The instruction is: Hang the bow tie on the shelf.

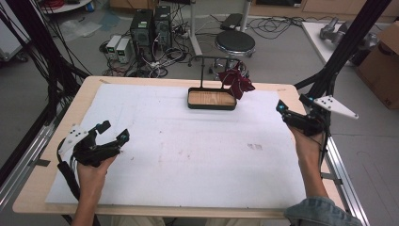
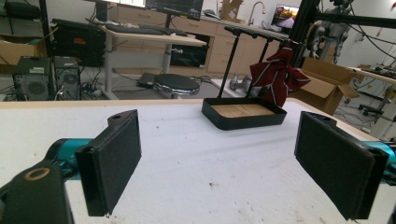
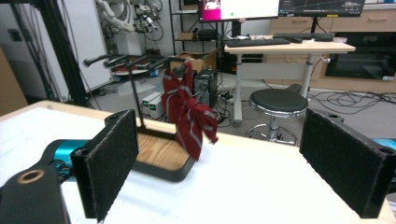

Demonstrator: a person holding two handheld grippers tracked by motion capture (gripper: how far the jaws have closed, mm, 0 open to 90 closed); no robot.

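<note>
3 cams: 1 high, 2 claw-mounted.
High cam looked fwd & down over whole desk [image 1: 188, 155]; both claw cams sat low near desk surface, facing the far rack [image 2: 243, 112], shared by all views.

I cannot read any words or numbers here. The cardboard box [image 1: 382, 66] on the floor to my right has a small dark mark on its side, but it is too blurry to tell. The screens [image 3: 243, 8] far behind my desk glow, and their writing is too tiny.
</note>
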